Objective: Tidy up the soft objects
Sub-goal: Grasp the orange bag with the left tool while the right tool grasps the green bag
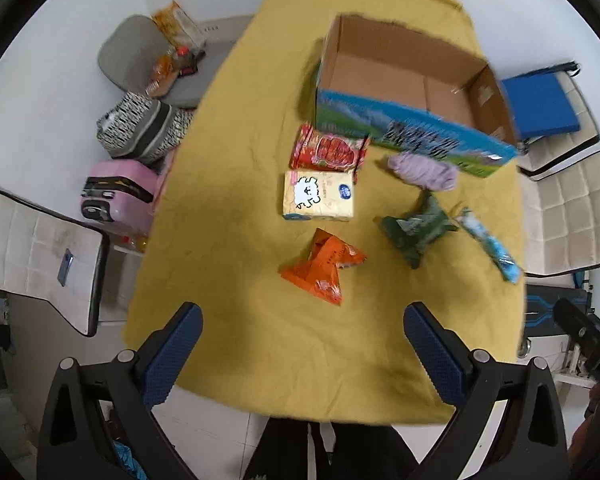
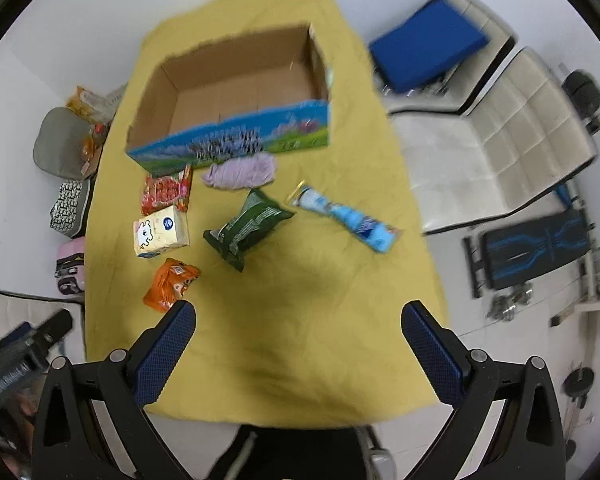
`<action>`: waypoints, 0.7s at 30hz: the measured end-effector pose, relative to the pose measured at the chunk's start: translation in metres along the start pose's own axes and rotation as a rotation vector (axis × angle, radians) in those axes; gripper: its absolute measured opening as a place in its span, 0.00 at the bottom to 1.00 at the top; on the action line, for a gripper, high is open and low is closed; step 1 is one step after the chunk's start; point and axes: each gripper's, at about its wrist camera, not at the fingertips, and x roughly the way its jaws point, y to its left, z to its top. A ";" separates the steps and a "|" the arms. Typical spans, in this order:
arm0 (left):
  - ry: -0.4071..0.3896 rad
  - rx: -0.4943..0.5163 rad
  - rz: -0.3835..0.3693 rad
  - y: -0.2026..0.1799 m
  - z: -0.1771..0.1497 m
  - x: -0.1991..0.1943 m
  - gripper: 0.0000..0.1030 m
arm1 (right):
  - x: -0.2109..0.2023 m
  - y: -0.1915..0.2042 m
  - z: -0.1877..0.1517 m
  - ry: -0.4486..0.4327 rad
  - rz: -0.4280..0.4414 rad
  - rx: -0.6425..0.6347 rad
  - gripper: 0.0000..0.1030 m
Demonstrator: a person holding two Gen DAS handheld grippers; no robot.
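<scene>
- Six soft things lie loose on the mustard-yellow tablecloth (image 1: 228, 240), all in front of the open cardboard box with the blue and green printed side (image 1: 416, 136), none inside it.
- Nearest the box, the crumpled lilac cloth bundle (image 2: 240, 172) sits just beside its printed wall.
- Over on the left, the red crinkly snack packet (image 1: 328, 152) touches the pale yellow tissue pack with a white sheep drawing (image 1: 318, 196), which lies just on the near side of it.
- Nearer the table's front edge, there's the orange foil pouch (image 1: 324, 266), a little apart from the tissue pack.
- In the middle, the dark green plastic packet (image 2: 246, 226) lies at a slant, and the long light-blue wrapped tube (image 2: 348, 220) stretches out to its right.
- The left gripper (image 1: 302, 344) hangs above the near stretch of cloth, blue-padded fingers spread wide, nothing between them.
- The right gripper (image 2: 298, 344) does the same, fingers well apart and bare, with the orange pouch just off its left fingertip in its own view.
- Around the table: cream quilted chairs (image 2: 512, 136), a blue cushion (image 2: 428, 56), a pink suitcase (image 1: 120, 196).
</scene>
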 end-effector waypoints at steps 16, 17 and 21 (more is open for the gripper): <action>0.310 0.050 -0.029 -0.022 0.034 0.207 0.86 | 0.232 0.042 0.070 0.299 0.126 0.174 0.97; 0.319 0.052 -0.043 -0.023 0.032 0.213 0.86 | 0.241 0.046 0.072 0.312 0.137 0.185 0.95; 0.317 0.064 -0.056 -0.029 0.028 0.220 0.85 | 0.264 0.056 0.078 0.354 0.131 0.206 0.72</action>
